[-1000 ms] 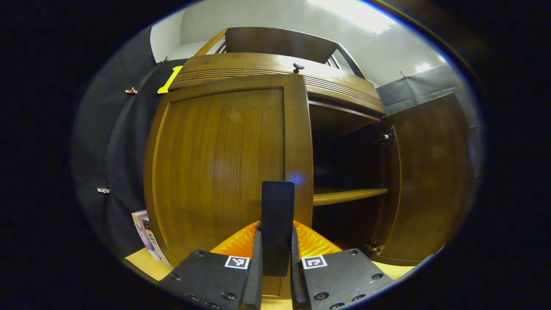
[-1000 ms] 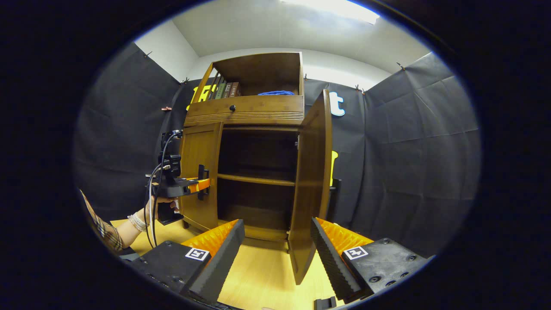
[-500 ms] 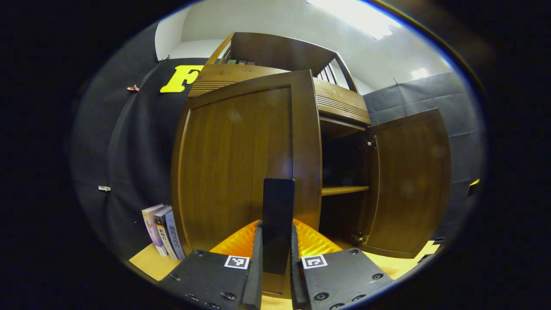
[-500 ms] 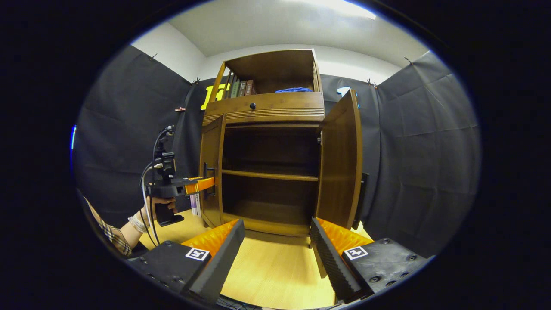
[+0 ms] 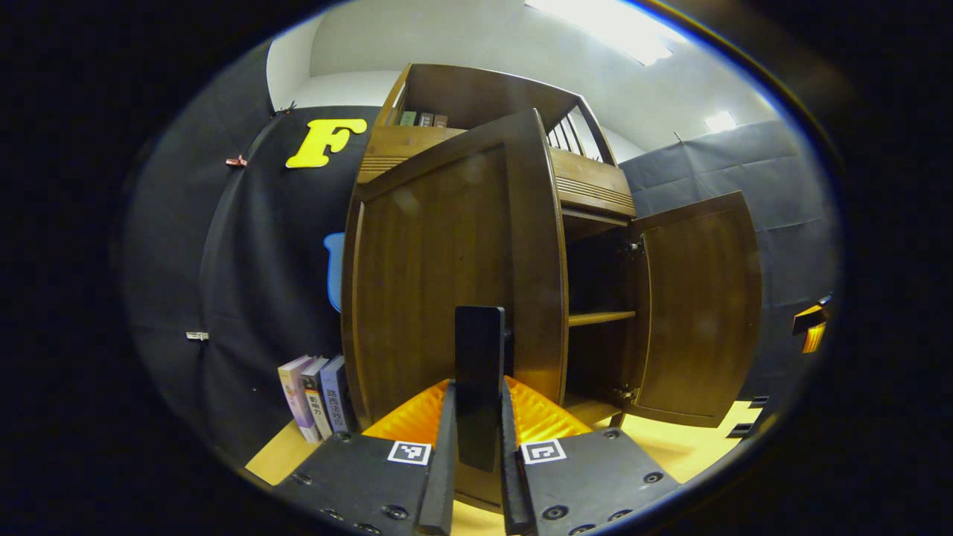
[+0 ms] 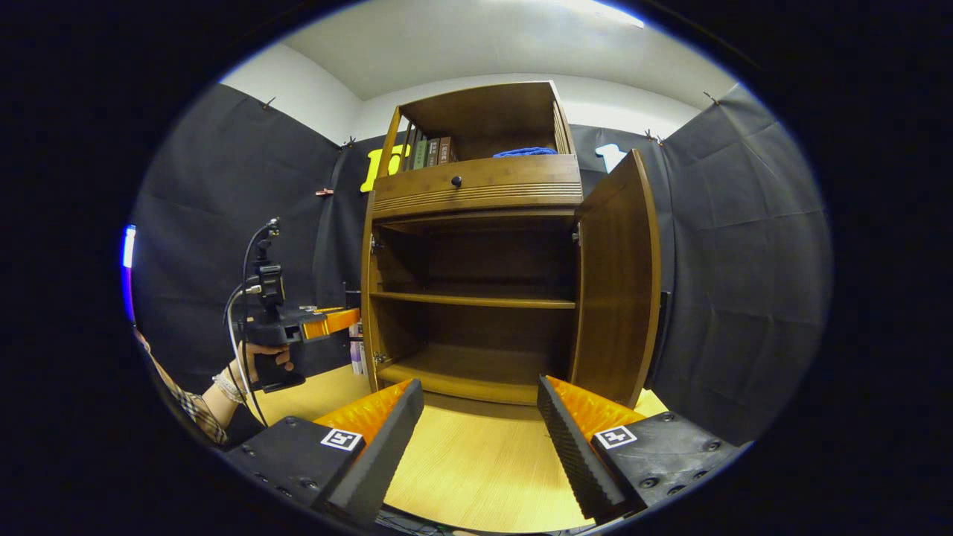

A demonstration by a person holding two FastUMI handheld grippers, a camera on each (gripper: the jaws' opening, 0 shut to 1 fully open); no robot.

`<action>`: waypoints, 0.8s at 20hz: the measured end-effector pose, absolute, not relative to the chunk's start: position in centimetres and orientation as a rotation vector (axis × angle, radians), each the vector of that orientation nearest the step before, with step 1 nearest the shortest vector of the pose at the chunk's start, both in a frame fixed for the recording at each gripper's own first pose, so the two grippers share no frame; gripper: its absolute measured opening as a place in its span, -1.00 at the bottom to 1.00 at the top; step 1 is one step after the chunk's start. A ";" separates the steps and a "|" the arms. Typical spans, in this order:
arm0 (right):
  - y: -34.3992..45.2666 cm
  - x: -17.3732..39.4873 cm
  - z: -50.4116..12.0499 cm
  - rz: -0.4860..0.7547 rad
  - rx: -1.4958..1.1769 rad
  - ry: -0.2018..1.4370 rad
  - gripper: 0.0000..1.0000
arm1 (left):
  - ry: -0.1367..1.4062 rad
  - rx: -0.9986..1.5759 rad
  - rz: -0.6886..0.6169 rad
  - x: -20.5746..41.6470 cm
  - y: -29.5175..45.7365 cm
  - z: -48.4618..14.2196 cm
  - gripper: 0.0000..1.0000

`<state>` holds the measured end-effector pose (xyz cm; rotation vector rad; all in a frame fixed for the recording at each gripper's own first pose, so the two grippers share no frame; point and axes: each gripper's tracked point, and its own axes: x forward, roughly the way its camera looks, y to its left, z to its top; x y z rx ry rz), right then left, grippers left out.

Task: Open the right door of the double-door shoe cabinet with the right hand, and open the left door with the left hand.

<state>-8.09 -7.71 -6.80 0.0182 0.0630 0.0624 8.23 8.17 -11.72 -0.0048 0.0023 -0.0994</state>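
Three books [image 5: 316, 394] beside the left door [image 5: 439, 268], left claw [image 5: 476, 447] clenched on its handle [image 5: 479, 372]; right claw [image 6: 476, 439] released.

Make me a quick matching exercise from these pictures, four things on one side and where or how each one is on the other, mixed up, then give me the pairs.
Things:
1. left hand-held gripper
2. right hand-held gripper
3. blue cloth
4. standing books

States or places:
A. on the floor left of the cabinet
B. open, holding nothing
C. in the top open compartment
D. shut on the left door's black handle

Pairs: 1-D, 2-B, 3-C, 4-A
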 end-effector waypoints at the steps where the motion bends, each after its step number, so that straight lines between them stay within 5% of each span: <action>1: -7.6 -8.0 -6.8 0.068 0.016 0.061 0.94 | 0.001 0.005 -0.088 7.8 8.6 -11.7 -0.40; 16: -4.6 -7.1 -6.7 0.118 0.014 0.052 0.94 | -0.014 0.071 0.113 3.2 17.5 -11.4 -0.69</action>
